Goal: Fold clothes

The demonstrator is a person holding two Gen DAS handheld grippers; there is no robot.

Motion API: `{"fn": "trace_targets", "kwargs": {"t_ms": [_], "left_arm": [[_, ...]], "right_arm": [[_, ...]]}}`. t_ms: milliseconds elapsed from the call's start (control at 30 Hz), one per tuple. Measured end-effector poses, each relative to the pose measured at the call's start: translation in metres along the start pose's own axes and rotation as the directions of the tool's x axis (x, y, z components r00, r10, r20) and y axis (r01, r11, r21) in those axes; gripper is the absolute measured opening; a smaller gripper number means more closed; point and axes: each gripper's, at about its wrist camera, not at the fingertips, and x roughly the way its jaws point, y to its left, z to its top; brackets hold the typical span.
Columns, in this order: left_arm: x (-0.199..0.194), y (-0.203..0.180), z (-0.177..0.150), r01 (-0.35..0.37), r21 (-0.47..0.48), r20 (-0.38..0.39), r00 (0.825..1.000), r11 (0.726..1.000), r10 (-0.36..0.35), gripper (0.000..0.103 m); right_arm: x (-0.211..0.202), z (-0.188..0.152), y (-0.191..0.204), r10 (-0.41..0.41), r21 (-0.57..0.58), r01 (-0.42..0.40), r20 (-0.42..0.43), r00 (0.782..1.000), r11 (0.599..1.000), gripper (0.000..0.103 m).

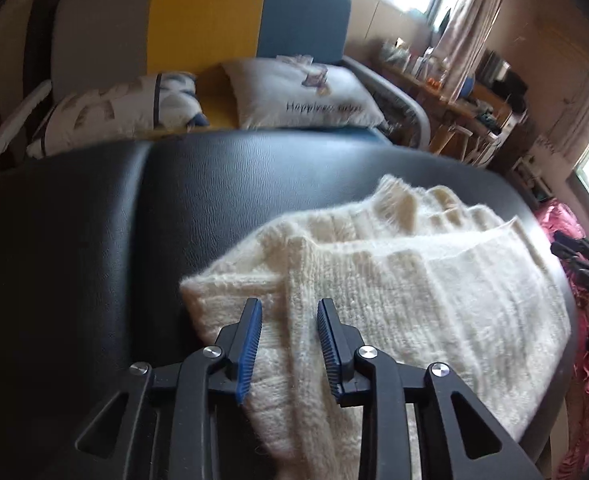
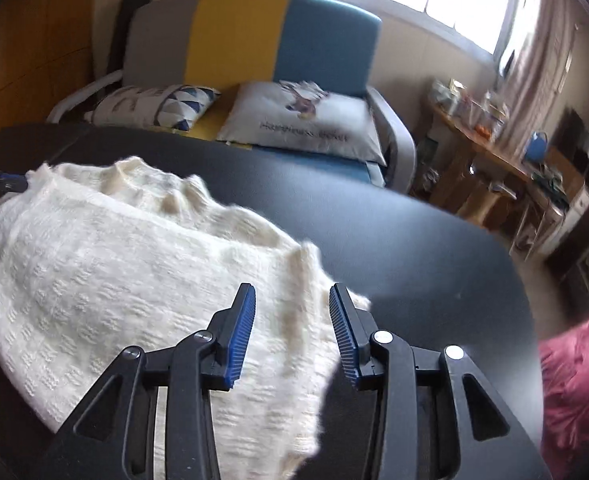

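1. A cream knitted sweater (image 1: 394, 280) lies folded on the black padded table (image 1: 174, 200).
2. The left gripper (image 1: 290, 308) hovers over the sweater's near left corner, jaws parted; the knit shows in the gap, and the blue pads are not pressing on it.
3. The right gripper (image 2: 292, 294) stands above the sweater's right edge, jaws apart and holding nothing, cloth under the left finger, bare table under the right.
4. A pink garment (image 2: 574, 380) lies beside the table's right end.
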Motion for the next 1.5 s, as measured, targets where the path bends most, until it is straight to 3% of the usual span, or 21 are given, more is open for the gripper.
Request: {"fn": "trace_targets", "kwargs": {"t_ms": [167, 233, 300, 367, 633, 800, 933, 1067, 1100, 1133, 1167, 1300, 1433, 1500], "left_arm": [[0.005, -0.007, -0.004, -0.049, -0.003, -0.001, 0.999, 0.999, 0.049, 0.033], [0.007, -0.007, -0.006, -0.06, -0.021, -0.002, 0.998, 0.998, 0.06, 0.035], [0.007, -0.007, -0.006, -0.064, -0.038, -0.002, 0.998, 0.997, 0.064, 0.036], [0.009, -0.006, -0.006, -0.067, -0.05, -0.003, 0.998, 0.997, 0.067, 0.036], [0.004, -0.007, -0.006, -0.067, -0.033, 0.004, 0.998, 0.997, 0.067, 0.036], [-0.001, -0.005, -0.006, -0.007, -0.02, 0.01, 1.0, 1.0, 0.008, 0.036], [-0.005, -0.011, -0.007, 0.043, 0.028, 0.006, 0.999, 0.999, -0.043, 0.036], [-0.003, -0.023, -0.006, 0.013, 0.103, -0.009, 1.0, 0.995, -0.012, 0.035], [-0.002, -0.025, -0.005, 0.007, 0.12, -0.015, 1.0, 0.993, -0.005, 0.033], [-0.002, -0.028, -0.005, 0.007, 0.136, -0.019, 1.0, 0.991, -0.004, 0.021], [-0.004, -0.031, -0.003, -0.008, 0.159, -0.005, 1.0, 0.987, 0.009, 0.006], [-0.026, -0.046, 0.001, -0.043, 0.226, 0.084, 0.996, 0.973, 0.024, 0.004], [-0.057, -0.042, 0.013, -0.036, 0.154, 0.213, 0.977, 0.987, 0.002, 0.004], [-0.052, -0.037, 0.018, -0.069, 0.13, 0.221, 0.975, 0.989, 0.039, 0.004]], "right_arm": [[0.027, -0.005, 0.009, 0.102, 0.093, -0.097, -0.052, 0.993, 0.991, 0.042], [0.044, -0.01, 0.006, 0.116, 0.143, -0.104, -0.078, 0.99, 0.984, 0.05], [0.056, -0.018, 0.003, 0.105, 0.188, -0.086, -0.093, 0.99, 0.978, 0.071], [0.06, -0.023, -0.002, 0.113, 0.238, -0.091, -0.08, 0.99, 0.967, 0.076], [0.061, -0.018, -0.002, 0.123, 0.224, -0.092, -0.127, 0.984, 0.97, 0.078], [0.06, -0.03, 0.003, 0.091, 0.207, -0.082, -0.034, 0.995, 0.975, 0.082], [0.059, -0.033, 0.003, 0.083, 0.209, -0.079, -0.006, 0.997, 0.975, 0.082], [0.06, -0.032, 0.002, 0.087, 0.212, -0.085, -0.003, 0.996, 0.974, 0.082], [0.06, -0.032, 0.002, 0.088, 0.212, -0.086, -0.002, 0.996, 0.973, 0.082], [0.06, -0.032, 0.002, 0.087, 0.211, -0.084, -0.002, 0.996, 0.974, 0.082], [0.06, -0.032, 0.002, 0.085, 0.209, -0.082, -0.002, 0.996, 0.974, 0.082], [0.061, -0.032, 0.003, 0.086, 0.207, -0.084, -0.001, 0.996, 0.975, 0.082], [0.06, -0.033, 0.005, 0.073, 0.199, -0.072, -0.002, 0.997, 0.977, 0.082], [0.06, -0.033, 0.006, 0.067, 0.196, -0.065, -0.003, 0.998, 0.978, 0.082]]}}
